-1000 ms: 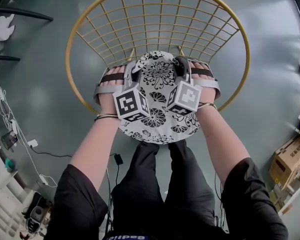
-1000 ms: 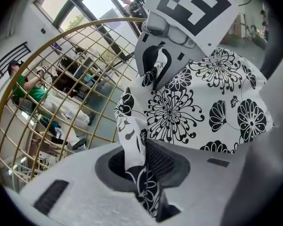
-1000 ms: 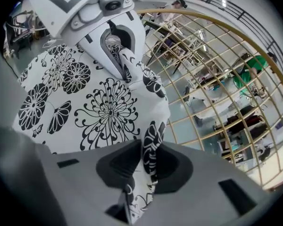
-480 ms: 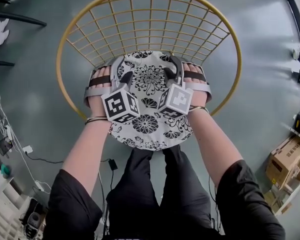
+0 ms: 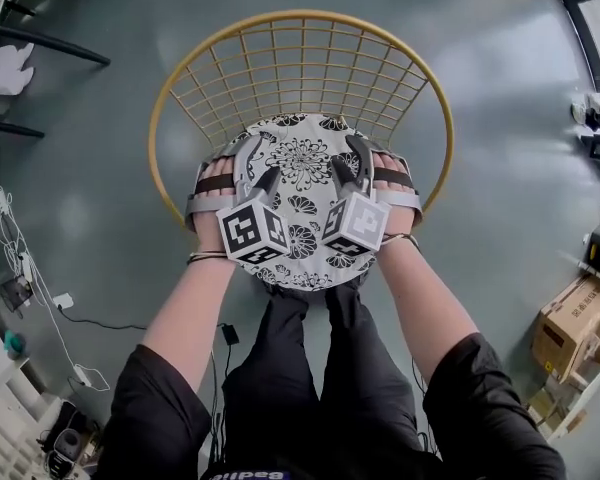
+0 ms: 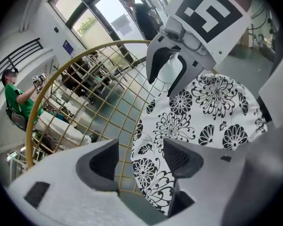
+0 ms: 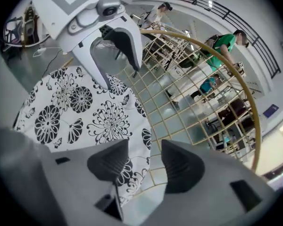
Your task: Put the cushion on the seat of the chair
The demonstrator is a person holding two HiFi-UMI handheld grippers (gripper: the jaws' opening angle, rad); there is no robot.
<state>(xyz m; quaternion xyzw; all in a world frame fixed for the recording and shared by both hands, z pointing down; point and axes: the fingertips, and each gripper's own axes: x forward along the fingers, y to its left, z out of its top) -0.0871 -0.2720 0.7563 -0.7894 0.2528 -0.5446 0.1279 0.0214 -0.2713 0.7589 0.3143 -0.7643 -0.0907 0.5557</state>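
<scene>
The round white cushion (image 5: 305,168) with black flowers lies flat on the seat of the gold wire chair (image 5: 300,63). Both grippers hover just over it. My left gripper (image 5: 258,168) is over its left side and my right gripper (image 5: 348,163) over its right side. Both sets of jaws are opening, and no pad presses on the fabric. In the left gripper view the cushion (image 6: 212,107) edge shows below the gap of the left gripper (image 6: 140,159), with the right gripper (image 6: 164,79) beyond. The right gripper view shows the cushion (image 7: 80,107) left of the right gripper (image 7: 145,166).
My legs in black trousers (image 5: 310,368) stand against the chair's front. Cardboard boxes (image 5: 580,338) sit at the right, cables (image 5: 40,298) and a white shelf (image 5: 10,408) at the left. People in green (image 7: 226,44) are seen beyond the chair back.
Both grippers have opened, let go of the cushion's sides and lifted off it. The cushion stays on the seat.
</scene>
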